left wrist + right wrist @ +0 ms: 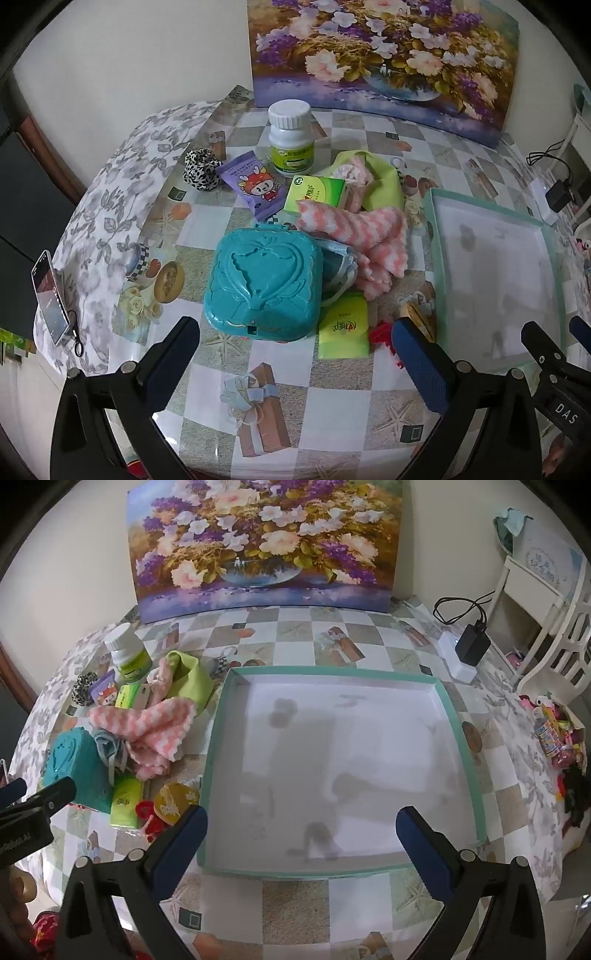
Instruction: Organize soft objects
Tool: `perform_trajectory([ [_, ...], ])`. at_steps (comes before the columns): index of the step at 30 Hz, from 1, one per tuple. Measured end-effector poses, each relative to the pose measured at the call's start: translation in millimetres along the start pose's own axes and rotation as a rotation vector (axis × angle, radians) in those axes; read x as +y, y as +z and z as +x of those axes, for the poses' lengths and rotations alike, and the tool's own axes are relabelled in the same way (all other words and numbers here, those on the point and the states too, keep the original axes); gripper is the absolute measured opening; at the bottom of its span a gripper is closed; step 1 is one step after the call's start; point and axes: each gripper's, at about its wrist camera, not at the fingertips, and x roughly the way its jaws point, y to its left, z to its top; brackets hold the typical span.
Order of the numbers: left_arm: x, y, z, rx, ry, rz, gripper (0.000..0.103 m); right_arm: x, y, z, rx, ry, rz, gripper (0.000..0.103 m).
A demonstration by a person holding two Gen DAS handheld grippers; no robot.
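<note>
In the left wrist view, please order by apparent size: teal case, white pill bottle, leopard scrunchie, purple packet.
1. Teal case, though it is nearest the camera.
2. White pill bottle.
3. Purple packet, close to the bottle, so unsure.
4. Leopard scrunchie.

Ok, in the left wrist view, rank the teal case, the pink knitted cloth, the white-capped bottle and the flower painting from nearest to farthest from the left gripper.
1. Teal case: just ahead of the left gripper, slightly left of centre.
2. Pink knitted cloth: behind the case, to the right.
3. White-capped bottle: farther back, near the centre.
4. Flower painting: at the back, against the wall.
</note>
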Motion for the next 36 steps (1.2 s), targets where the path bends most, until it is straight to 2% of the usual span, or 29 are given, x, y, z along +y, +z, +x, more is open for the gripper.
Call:
perform_trajectory([
  [5, 8, 0, 1, 0.005, 0.013, -0.038, 0.103, -2, 4, -3, -0.005, 0.002, 0.009, 0.103],
  [6, -1, -1, 2, 0.000, -0.001, 0.021, 0.103, 0, -3, 5, 0.001, 0.001, 0.008, 0.103],
  [36, -1, -2, -1, 0.006, 0.006, 0.017, 0.103, 1, -2, 6, 0.023, -0.002, -0.015, 0.103],
])
